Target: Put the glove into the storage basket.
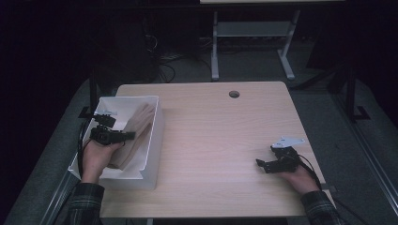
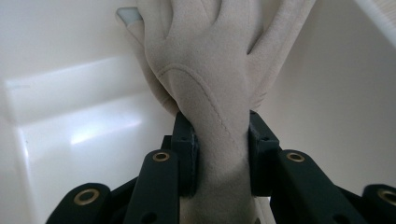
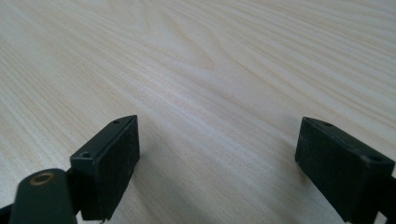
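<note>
A beige glove (image 1: 136, 133) lies inside the white box (image 1: 152, 140) at the table's left side, its fingers leaning on the box's right wall. My left gripper (image 1: 129, 136) is inside the box and shut on the beige glove (image 2: 210, 93) near its cuff, the two black jaws pressing it from both sides. The glove's fingers point away toward the box wall (image 2: 65, 93). My right gripper (image 1: 262, 164) rests low over the bare wood at the table's right side, open, with nothing between its pads (image 3: 116, 144).
The light wooden table (image 1: 220, 136) has a round cable hole (image 1: 234, 94) near its far edge. Beyond the table stand a white desk frame (image 1: 253, 37) and cables on a dark floor. Bare wood (image 3: 210, 70) lies before the right gripper.
</note>
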